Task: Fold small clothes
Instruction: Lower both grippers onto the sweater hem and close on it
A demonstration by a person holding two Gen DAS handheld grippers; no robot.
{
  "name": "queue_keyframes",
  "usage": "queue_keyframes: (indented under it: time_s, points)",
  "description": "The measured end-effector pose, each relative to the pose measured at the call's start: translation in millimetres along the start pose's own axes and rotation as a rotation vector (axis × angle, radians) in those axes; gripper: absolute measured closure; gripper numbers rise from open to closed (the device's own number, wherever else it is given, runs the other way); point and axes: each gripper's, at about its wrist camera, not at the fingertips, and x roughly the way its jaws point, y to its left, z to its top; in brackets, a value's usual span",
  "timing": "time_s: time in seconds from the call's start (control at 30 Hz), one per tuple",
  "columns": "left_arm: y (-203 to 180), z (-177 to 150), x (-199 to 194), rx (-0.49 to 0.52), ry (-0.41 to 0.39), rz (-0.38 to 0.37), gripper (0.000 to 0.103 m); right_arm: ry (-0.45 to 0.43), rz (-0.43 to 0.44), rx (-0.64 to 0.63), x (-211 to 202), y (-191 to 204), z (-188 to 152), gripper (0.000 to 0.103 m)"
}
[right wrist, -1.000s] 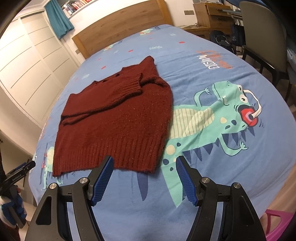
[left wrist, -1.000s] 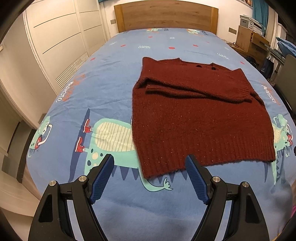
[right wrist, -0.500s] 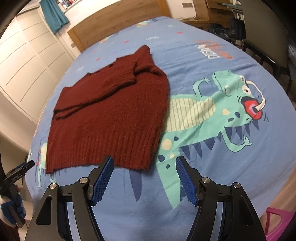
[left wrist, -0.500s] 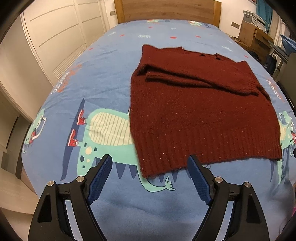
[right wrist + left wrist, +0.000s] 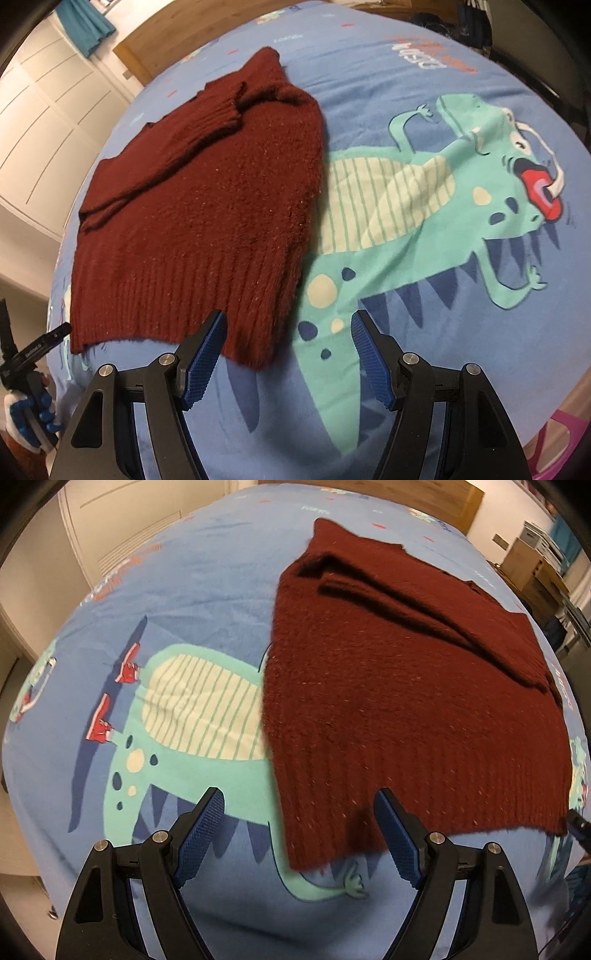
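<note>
A dark red knitted sweater (image 5: 406, 686) lies flat on the blue dinosaur-print bedsheet (image 5: 184, 590), sleeves folded across its upper part, ribbed hem toward me. My left gripper (image 5: 299, 801) is open and empty, with the hem's near left corner between its jaws. In the right wrist view the sweater (image 5: 199, 206) fills the left half. My right gripper (image 5: 288, 321) is open and empty, with the hem's near right corner between its jaws. The left gripper also shows at the far left of the right wrist view (image 5: 40, 350).
A wooden headboard (image 5: 184, 40) stands at the far end of the bed. White wardrobe doors (image 5: 122, 520) line the left side. A wooden desk with boxes (image 5: 532, 565) and a chair (image 5: 535, 44) stand on the right. The bed's near edge lies just below both grippers.
Both grippers have moved forward and down toward the sweater's hem, each now framing a bottom corner. Both stay open. The sweater has not moved.
</note>
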Motion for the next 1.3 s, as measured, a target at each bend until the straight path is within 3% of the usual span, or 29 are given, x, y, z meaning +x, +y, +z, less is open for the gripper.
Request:
queue_keyframes:
  time_s: [0.3,0.53,0.67,0.9,1.3]
  points:
    - [27,16,18,-0.104,0.041,-0.07,0.024,0.038,0.043,-0.004,21,-1,13,0.03]
    - [26,20,21,-0.087,0.039,-0.197,0.025,0.045,0.073,-0.023,27,6,15,0.03]
    - [24,19,19,-0.079,0.029,-0.284,0.025,0.042,0.139,0.008,28,3,17,0.031]
    - [26,13,16,-0.066,0.015,-0.363,0.027,0.059,0.174,0.021,27,-6,17,0.043]
    - [63,11,14,-0.174,0.031,-0.524,0.047,0.07,0.264,0.065,36,-7,23,0.064]
